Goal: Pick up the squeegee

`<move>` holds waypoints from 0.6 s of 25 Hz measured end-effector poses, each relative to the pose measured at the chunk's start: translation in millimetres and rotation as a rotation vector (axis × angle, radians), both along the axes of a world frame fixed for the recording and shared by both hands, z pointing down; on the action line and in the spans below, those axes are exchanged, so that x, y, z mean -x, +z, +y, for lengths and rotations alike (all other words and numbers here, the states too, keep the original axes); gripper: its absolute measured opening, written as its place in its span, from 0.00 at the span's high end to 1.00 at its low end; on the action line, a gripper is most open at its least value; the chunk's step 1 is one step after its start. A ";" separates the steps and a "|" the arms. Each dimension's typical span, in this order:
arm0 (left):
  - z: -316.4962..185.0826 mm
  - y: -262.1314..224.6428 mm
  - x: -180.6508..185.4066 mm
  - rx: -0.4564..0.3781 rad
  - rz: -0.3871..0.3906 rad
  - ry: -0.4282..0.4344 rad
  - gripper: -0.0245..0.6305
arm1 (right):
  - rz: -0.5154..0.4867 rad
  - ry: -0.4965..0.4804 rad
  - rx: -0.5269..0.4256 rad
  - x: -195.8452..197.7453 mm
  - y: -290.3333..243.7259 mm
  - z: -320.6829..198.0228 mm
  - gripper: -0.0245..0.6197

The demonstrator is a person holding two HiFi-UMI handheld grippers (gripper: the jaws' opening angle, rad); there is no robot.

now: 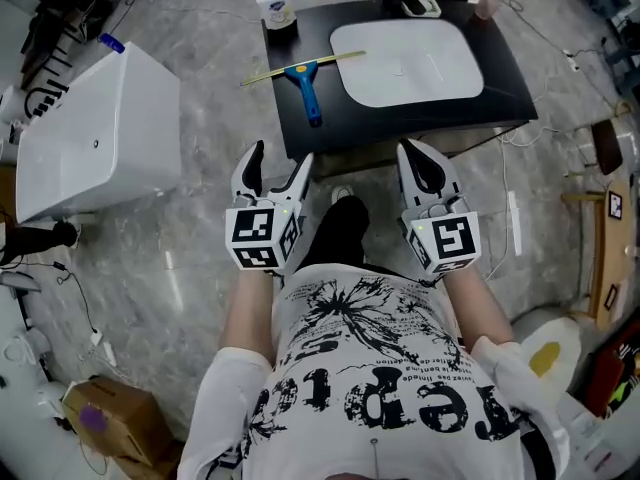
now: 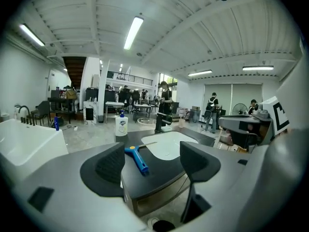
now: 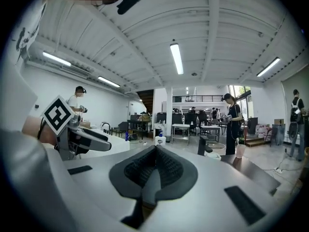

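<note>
While squeegee (image 1: pixel 305 83) lies beyond fingers (image 1: pixel 252 166) | left gripper (image 1: pixel 282 158) spread | right gripper (image 1: pixel 413 153) closed

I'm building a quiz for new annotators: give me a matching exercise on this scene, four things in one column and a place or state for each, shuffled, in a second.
1. squeegee
2. soap bottle
3. left gripper
4. right gripper

A. jaws together, nothing between them
B. upright at the black counter's far left corner
C. jaws apart, nothing between them
D. lying flat on the counter, left of the white basin

Pairs: 1-D, 2-B, 3-C, 4-A
</note>
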State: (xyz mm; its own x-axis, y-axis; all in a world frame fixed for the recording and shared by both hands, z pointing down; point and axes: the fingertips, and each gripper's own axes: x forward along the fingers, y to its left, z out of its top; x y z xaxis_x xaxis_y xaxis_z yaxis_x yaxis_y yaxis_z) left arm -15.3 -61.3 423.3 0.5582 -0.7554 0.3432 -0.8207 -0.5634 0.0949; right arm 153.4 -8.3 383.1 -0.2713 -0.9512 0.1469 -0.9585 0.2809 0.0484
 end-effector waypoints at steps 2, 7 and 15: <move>-30.1 19.6 -5.4 0.039 -0.003 -0.013 0.44 | 0.025 -0.014 0.017 -0.6 10.9 -31.3 0.94; -109.1 68.6 -21.3 0.175 -0.011 -0.049 0.44 | 0.046 -0.048 0.078 -8.3 33.0 -116.2 0.94; -216.9 146.5 -47.1 0.373 -0.043 -0.093 0.44 | 0.032 -0.083 0.144 -22.2 74.4 -241.0 0.94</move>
State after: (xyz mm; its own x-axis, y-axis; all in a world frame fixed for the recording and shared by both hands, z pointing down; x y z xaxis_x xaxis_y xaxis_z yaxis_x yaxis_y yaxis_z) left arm 31.9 -278.2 569.8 0.4721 -0.6207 0.6259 -0.8745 -0.4196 0.2434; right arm 175.5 -249.3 457.5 -0.3409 -0.8941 0.2904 -0.9304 0.3652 0.0323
